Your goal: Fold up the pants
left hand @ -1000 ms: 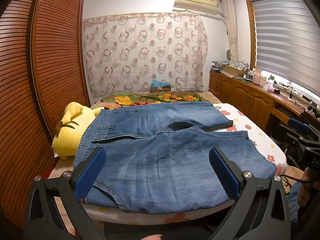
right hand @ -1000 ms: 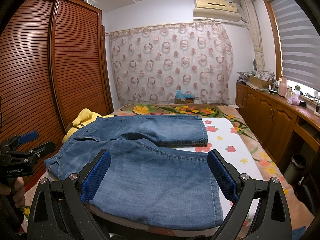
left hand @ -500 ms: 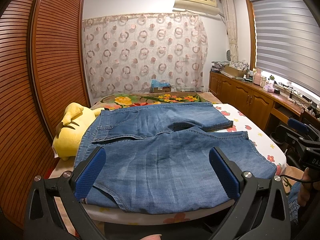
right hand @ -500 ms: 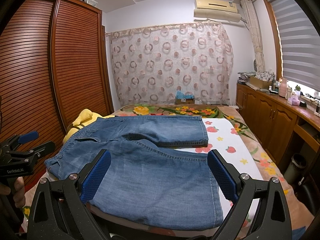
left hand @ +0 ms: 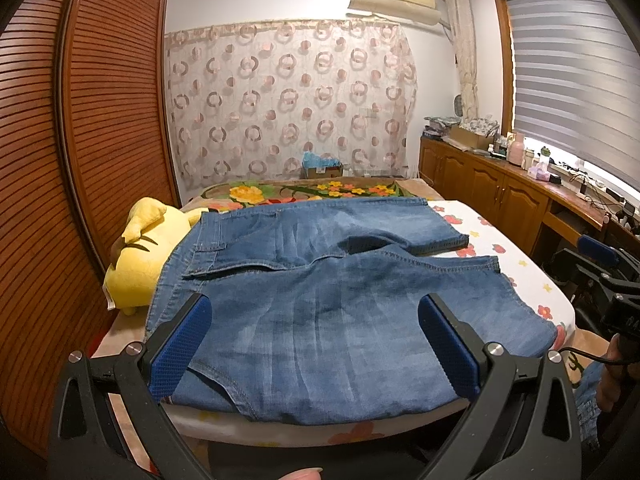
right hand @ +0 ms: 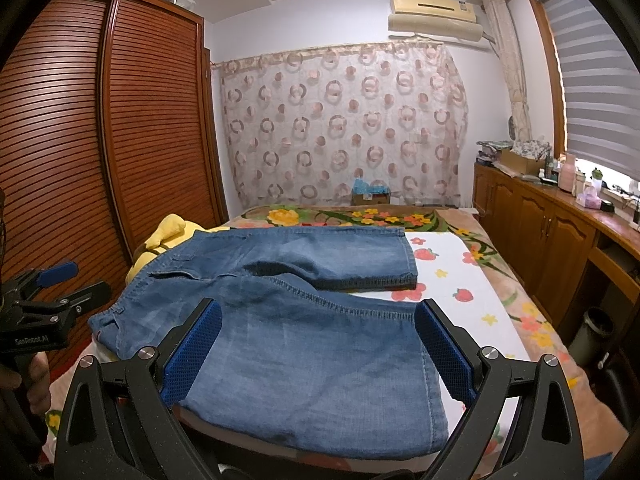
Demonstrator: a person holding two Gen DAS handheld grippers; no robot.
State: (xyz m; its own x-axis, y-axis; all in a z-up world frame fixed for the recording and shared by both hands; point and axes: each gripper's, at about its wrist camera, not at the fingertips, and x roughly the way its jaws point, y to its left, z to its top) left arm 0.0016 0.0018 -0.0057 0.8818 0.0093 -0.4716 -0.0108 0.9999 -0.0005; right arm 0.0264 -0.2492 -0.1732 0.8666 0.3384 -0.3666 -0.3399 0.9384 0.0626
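Blue denim pants [left hand: 320, 288] lie spread flat on the bed, waistband to the left and both legs pointing right; they also show in the right wrist view [right hand: 304, 320]. My left gripper [left hand: 316, 344] is open and empty, held just off the bed's near edge over the seat of the pants. My right gripper [right hand: 318, 344] is open and empty, held off the near edge over the nearer leg. Each gripper shows at the edge of the other's view, the right one [left hand: 600, 264] and the left one [right hand: 48, 292].
A yellow plush toy [left hand: 140, 260] lies against the waistband at the bed's left side. A brown louvred wardrobe [left hand: 80, 160] stands close on the left. Wooden cabinets [right hand: 540, 220] with clutter run along the right wall. A flowered sheet [right hand: 460, 280] covers the bed.
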